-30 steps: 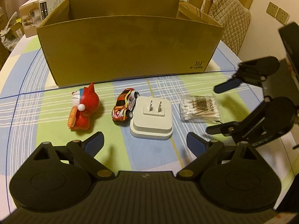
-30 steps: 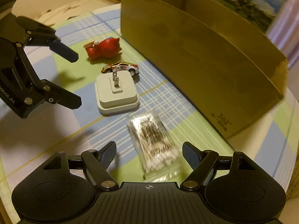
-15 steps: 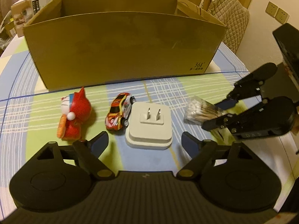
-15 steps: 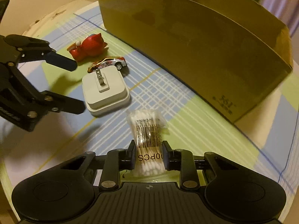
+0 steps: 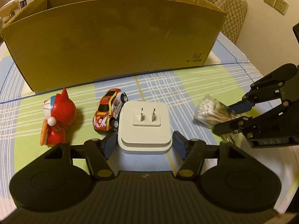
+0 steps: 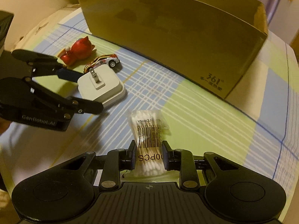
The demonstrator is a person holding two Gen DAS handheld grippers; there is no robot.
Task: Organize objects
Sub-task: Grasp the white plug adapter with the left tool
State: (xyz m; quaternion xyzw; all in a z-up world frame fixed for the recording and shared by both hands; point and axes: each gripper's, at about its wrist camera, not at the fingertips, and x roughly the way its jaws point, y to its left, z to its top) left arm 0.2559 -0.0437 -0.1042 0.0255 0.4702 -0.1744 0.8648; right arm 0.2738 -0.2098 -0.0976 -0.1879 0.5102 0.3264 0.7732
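Observation:
A white plug adapter (image 5: 144,127) (image 6: 101,85) lies prongs-up on the checked tablecloth. My left gripper (image 5: 144,145) (image 6: 80,91) is open, with one finger on each side of it. My right gripper (image 6: 148,156) (image 5: 231,115) is shut on a clear pack of cotton swabs (image 6: 147,128) (image 5: 207,112), which is tilted up off the cloth. Left of the adapter sit a red-and-white toy car (image 5: 110,115) (image 6: 103,63) and a red figurine (image 5: 58,117) (image 6: 78,52). Behind them all stands an open cardboard box (image 5: 112,43) (image 6: 177,28).
A chair with a quilted cover (image 5: 224,3) stands behind the box at the right, near wall sockets (image 5: 276,4). Smaller cartons (image 5: 24,0) sit at the far left. The table's edge curves close on the right (image 5: 280,85).
My right gripper shut on the swab pack and lifted it. My left gripper moved forward until its fingers came alongside the plug adapter.

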